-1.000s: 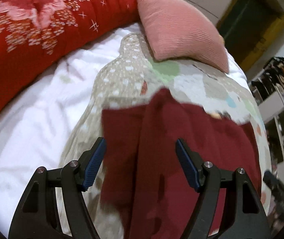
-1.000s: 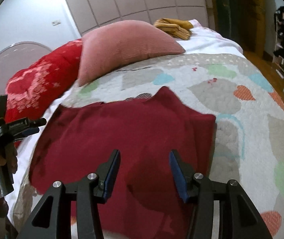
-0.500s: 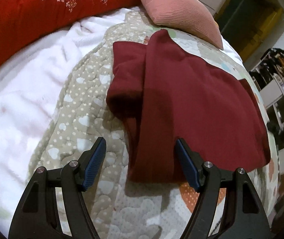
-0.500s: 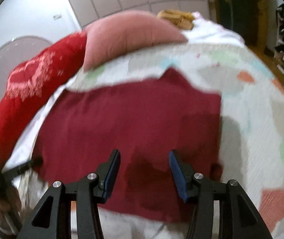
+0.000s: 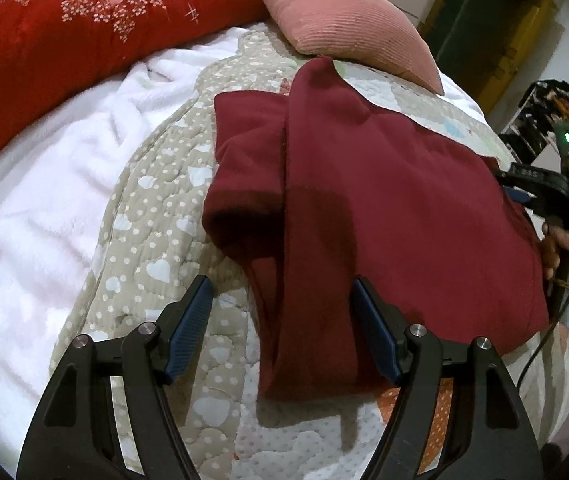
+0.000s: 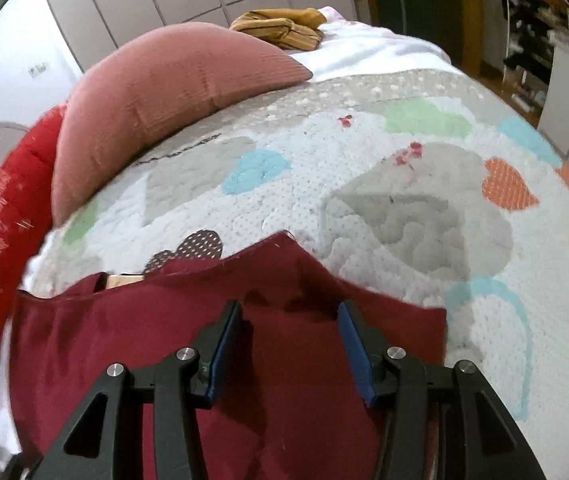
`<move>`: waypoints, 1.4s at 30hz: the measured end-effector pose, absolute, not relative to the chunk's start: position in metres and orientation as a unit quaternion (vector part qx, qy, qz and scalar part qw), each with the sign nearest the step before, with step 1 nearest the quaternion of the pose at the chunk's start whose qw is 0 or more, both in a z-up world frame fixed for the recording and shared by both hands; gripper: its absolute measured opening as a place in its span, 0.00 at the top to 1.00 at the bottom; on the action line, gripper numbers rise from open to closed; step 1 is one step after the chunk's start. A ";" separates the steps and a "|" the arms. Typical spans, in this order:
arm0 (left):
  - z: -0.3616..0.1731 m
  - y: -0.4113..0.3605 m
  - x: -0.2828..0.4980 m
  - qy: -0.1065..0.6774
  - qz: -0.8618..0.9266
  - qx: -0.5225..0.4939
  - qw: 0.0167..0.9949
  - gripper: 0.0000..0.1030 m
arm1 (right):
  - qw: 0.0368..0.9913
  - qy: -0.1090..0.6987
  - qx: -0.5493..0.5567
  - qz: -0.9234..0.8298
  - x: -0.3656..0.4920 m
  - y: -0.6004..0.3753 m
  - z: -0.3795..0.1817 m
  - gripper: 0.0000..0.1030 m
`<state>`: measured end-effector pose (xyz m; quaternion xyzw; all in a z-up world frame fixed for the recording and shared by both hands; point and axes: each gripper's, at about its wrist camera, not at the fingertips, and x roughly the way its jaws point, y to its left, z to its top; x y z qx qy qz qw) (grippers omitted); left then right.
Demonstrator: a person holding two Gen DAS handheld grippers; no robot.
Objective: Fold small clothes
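Observation:
A dark red garment (image 5: 364,200) lies folded on the quilted bedspread (image 5: 156,248), with a sleeve tucked under along its left side. My left gripper (image 5: 280,320) is open and empty, hovering over the garment's near left edge. My right gripper (image 6: 288,340) is open, low over the garment (image 6: 164,340) near its far edge. The right gripper also shows in the left wrist view (image 5: 540,196) at the garment's right side, held by a hand.
A pink pillow (image 5: 344,16) and a red blanket (image 5: 64,32) lie at the head of the bed; the pillow also shows in the right wrist view (image 6: 156,100). A white fleece blanket (image 5: 44,200) lies to the left. A yellow-brown cloth (image 6: 284,28) sits far back.
My left gripper has pulled back, so the whole folded garment shows. My right gripper has dropped low and forward over the garment toward its far edge. Both stay open.

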<state>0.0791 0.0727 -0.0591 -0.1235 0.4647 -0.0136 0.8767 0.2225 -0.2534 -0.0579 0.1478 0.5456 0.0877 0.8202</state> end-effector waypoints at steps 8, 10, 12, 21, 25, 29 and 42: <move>-0.058 0.080 0.073 0.465 -0.017 -0.139 0.874 0.29 | 0.829 0.530 0.127 0.122 0.193 -0.227 -0.014 0.53; -0.057 0.080 0.073 0.464 -0.017 -0.141 0.874 0.29 | 0.825 0.538 0.101 0.140 0.181 -0.210 -0.006 0.53; -0.056 0.080 0.071 0.463 -0.017 -0.141 0.875 0.29 | 0.818 0.543 0.090 0.168 0.170 -0.195 -0.006 0.53; -0.052 0.086 0.066 0.460 -0.020 -0.150 0.875 0.29 | 0.795 0.576 0.061 0.179 0.157 -0.162 -0.016 0.48; -0.051 0.090 0.064 0.460 -0.021 -0.159 0.873 0.29 | 0.807 0.553 0.056 0.200 0.148 -0.149 0.013 0.48; -0.051 0.090 0.061 0.460 -0.023 -0.157 0.873 0.29 | 0.803 0.543 0.061 0.238 0.140 -0.124 0.026 0.48; -0.056 0.095 0.060 0.462 -0.032 -0.159 0.872 0.29 | 0.798 0.520 0.058 0.298 0.162 -0.028 0.022 0.48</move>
